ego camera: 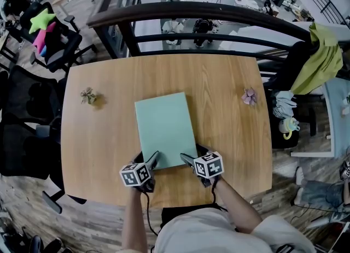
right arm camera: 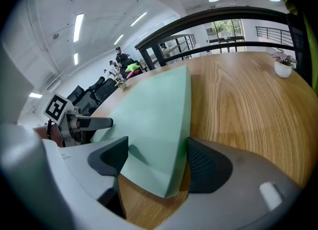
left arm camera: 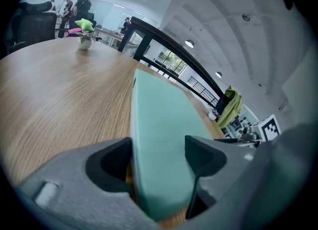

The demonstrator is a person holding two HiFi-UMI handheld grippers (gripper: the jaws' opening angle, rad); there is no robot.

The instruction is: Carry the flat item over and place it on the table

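Surroundings: a wooden table (ego camera: 98,137) stands against a dark railing (ego camera: 219,14), with an open office floor below and behind it.
Table decoration: one small plant (ego camera: 88,96) stands near the left edge and another small plant (ego camera: 249,96) near the right edge, both well apart from the working area.
Task thing: the green board (ego camera: 164,126) is on the middle of the table, its long side running away from the person.
Left gripper (ego camera: 150,163): its jaws are closed in on the near left corner of the board, one pad at each side of the corner.
Right gripper (ego camera: 190,162): the same at the near right corner, with both pads against the board.
Reason for the hold: I think one gripper at each corner keeps such a wide, thin sheet level and stops it from swinging.
Contact with table: the far part lies on the wood; a shadow under the near right corner suggests that this end is a little raised.
Progress: the board is already over its place, so lowering and letting go seem to remain.
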